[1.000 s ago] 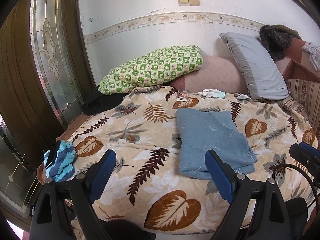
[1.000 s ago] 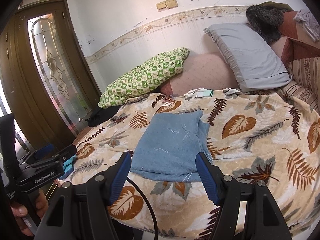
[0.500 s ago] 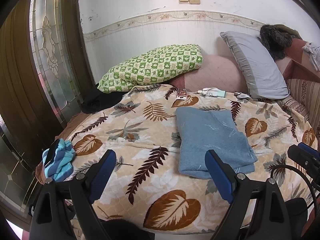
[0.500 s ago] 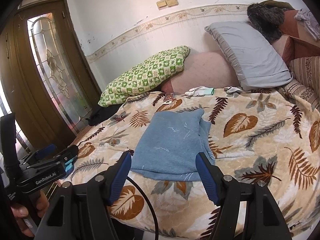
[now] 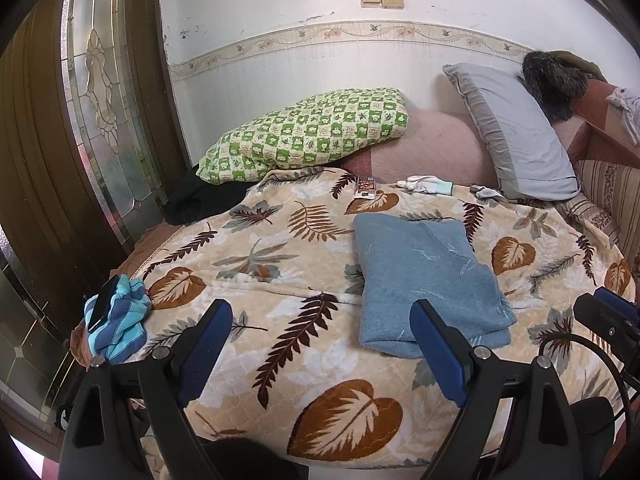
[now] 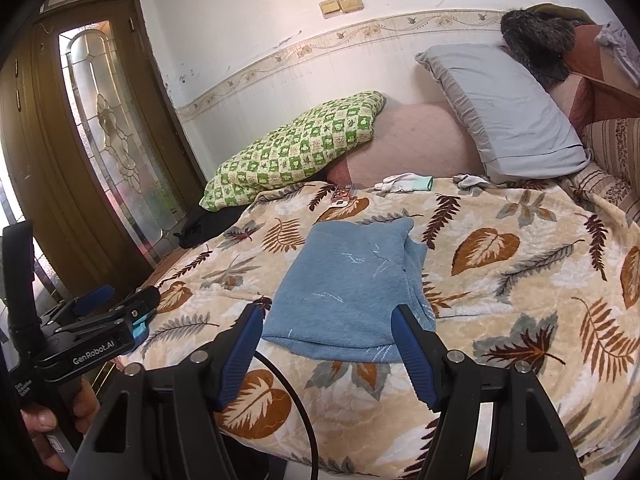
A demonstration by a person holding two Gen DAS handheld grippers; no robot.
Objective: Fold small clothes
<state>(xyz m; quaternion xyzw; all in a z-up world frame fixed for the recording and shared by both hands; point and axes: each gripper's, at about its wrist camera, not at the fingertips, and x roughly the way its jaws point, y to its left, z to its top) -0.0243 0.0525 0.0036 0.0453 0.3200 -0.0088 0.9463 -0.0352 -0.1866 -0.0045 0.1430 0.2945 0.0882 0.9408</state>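
A folded blue garment [image 5: 424,276] lies flat on the leaf-patterned blanket [image 5: 280,264], also in the right wrist view [image 6: 352,284]. My left gripper [image 5: 320,320] is open and empty, held back above the bed's near edge, to the left of the garment. My right gripper [image 6: 326,326] is open and empty, just before the garment's near edge. The left gripper also shows at the left of the right wrist view [image 6: 100,316]. A striped blue cloth [image 5: 116,320] with a dark phone on it sits at the bed's left edge.
A green checked pillow [image 5: 312,132] and a grey pillow [image 5: 516,132] lean at the back wall. White gloves [image 5: 428,185] and a small packet [image 5: 366,192] lie at the far side. A wooden glass door [image 5: 100,120] stands left. A striped sofa arm [image 5: 612,200] is right.
Both grippers have stayed open and nearly still; the views shift only slightly. The garment has not moved.
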